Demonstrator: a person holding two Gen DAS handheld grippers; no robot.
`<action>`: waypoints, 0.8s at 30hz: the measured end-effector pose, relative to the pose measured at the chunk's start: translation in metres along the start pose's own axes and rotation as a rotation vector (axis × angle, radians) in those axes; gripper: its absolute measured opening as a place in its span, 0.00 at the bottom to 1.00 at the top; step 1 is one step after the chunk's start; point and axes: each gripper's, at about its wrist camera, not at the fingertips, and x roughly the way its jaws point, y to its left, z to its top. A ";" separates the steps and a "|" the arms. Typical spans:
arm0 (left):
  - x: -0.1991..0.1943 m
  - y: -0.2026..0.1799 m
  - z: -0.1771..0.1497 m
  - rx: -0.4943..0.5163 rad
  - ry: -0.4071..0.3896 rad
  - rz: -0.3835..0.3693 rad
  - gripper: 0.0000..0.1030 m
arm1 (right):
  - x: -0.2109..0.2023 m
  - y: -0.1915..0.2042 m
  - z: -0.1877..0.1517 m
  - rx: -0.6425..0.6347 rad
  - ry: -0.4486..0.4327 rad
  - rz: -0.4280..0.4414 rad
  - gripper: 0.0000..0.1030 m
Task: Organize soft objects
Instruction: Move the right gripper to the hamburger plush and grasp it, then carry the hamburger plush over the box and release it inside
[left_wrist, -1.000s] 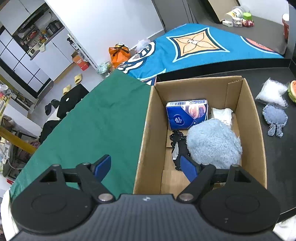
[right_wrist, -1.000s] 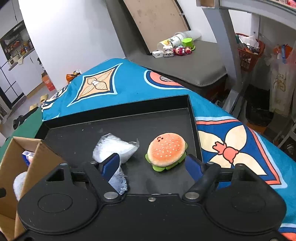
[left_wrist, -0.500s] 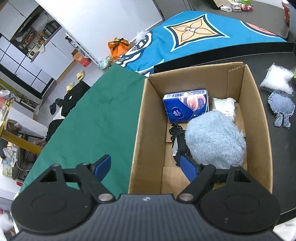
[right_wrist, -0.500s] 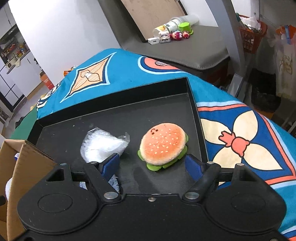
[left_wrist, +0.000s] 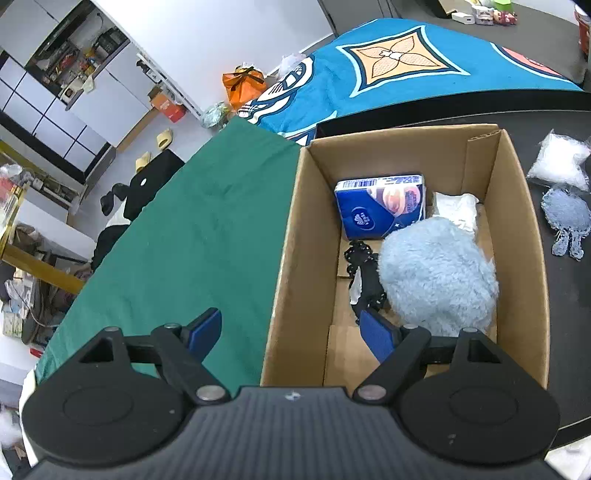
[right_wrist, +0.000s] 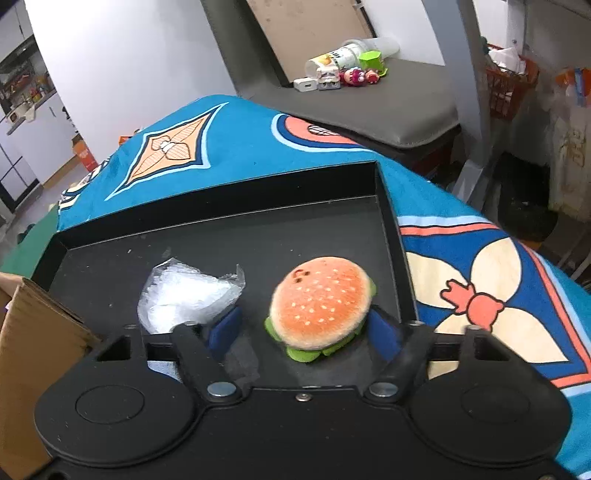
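Observation:
A plush hamburger (right_wrist: 320, 302) lies on the black tray (right_wrist: 221, 236). My right gripper (right_wrist: 303, 332) is open, its blue pads on either side of the burger's near half, right pad touching it. A clear bag of white filling (right_wrist: 184, 295) lies left of it and shows in the left wrist view (left_wrist: 561, 162). My left gripper (left_wrist: 291, 332) is open and empty, straddling the near left wall of the cardboard box (left_wrist: 291, 236). The box holds a fluffy blue plush (left_wrist: 436, 273), a blue tissue pack (left_wrist: 380, 206), a white pouch (left_wrist: 454, 210) and a black cord (left_wrist: 362, 266).
A small blue knitted toy (left_wrist: 567, 221) lies on the tray right of the box. A green cloth (left_wrist: 184, 243) covers the table left of the box. A teal patterned blanket (right_wrist: 236, 144) lies beyond the tray. The box corner (right_wrist: 33, 332) shows left of the right gripper.
My right gripper has moved forward and down until its fingers flank the hamburger. My left gripper has drawn back and risen a little over the box's left wall.

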 end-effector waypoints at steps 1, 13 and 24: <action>0.000 0.001 0.000 -0.005 0.001 0.000 0.79 | -0.001 0.001 0.000 -0.012 0.006 -0.002 0.43; -0.009 0.015 -0.005 -0.035 -0.026 -0.013 0.79 | -0.034 0.004 -0.012 -0.019 0.023 0.001 0.40; -0.022 0.035 -0.016 -0.060 -0.084 -0.040 0.79 | -0.065 0.017 -0.018 -0.049 -0.003 0.009 0.40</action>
